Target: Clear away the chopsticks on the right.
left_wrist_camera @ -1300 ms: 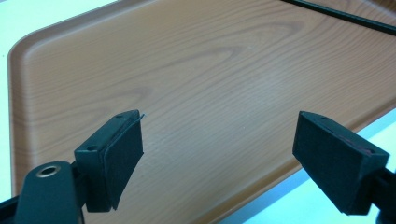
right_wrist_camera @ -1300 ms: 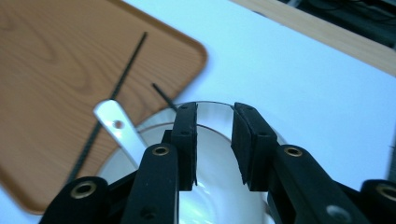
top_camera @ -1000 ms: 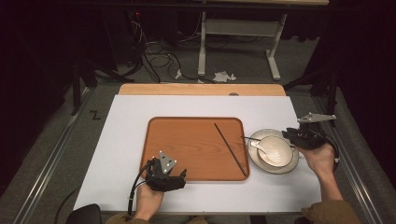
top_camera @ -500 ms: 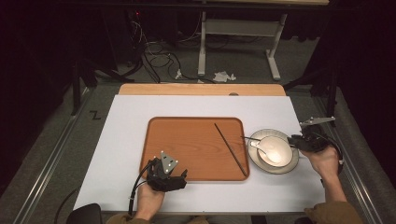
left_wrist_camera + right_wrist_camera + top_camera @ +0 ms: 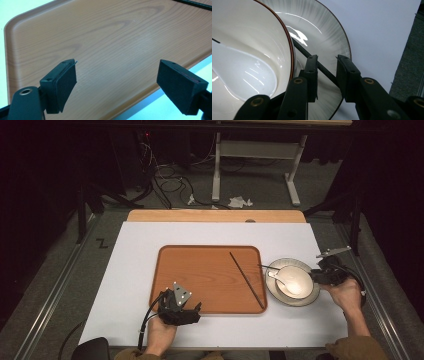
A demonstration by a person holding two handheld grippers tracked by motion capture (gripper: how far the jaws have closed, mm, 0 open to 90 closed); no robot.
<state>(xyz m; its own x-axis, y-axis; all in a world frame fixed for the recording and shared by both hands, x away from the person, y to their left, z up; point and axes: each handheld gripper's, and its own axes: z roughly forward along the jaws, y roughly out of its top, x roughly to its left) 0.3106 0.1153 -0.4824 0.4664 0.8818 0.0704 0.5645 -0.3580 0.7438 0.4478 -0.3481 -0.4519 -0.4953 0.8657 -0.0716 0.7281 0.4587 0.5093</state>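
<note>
The right gripper has come lower over the plate and its jaws have just been opening again — a black chopstick lies between them, not pinched yet. Its partner waits on the tray. The left gripper stands open, empty.

Black chopstick between the parted jaws of the right gripper, across a grey plate beside a white bowl with a spoon.
</note>
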